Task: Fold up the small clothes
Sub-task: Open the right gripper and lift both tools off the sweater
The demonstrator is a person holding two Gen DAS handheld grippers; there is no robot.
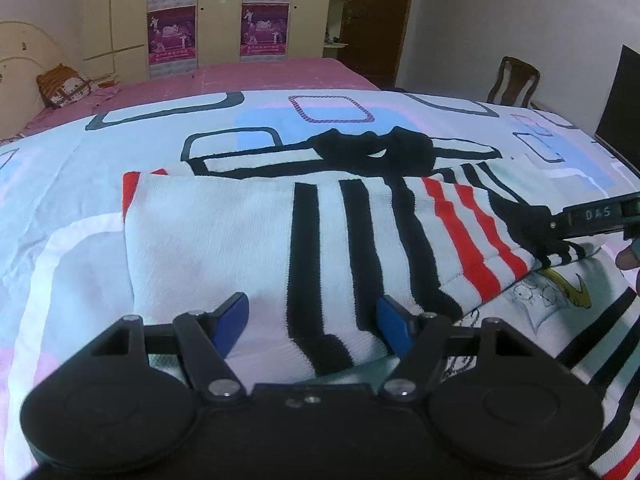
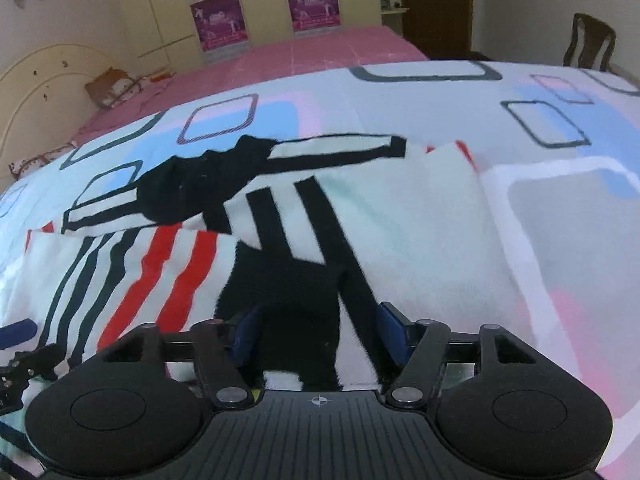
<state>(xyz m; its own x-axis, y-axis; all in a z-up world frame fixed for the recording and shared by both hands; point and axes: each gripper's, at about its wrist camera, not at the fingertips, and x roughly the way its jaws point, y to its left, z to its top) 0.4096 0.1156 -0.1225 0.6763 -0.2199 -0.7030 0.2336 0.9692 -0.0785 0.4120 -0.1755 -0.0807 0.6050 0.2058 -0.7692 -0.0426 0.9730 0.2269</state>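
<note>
A small white garment (image 1: 248, 236) with black and red stripes and a black collar (image 1: 372, 152) lies partly folded on the bed. My left gripper (image 1: 314, 320) is open, its blue fingers (image 1: 232, 320) wide apart over the garment's near folded edge. My right gripper (image 2: 316, 336) is open too, its jaws straddling a black patch of the same garment (image 2: 400, 232). The right gripper also shows in the left wrist view (image 1: 592, 220) at the garment's right end, over the red stripes (image 1: 472, 236).
The garment rests on a white quilt (image 2: 560, 184) patterned with blue, pink and grey squares. Beyond it lie a pink bedsheet (image 1: 256, 76), a pillow (image 1: 64, 86), a wardrobe (image 1: 220, 12) and a wooden chair (image 1: 516, 80) at the right.
</note>
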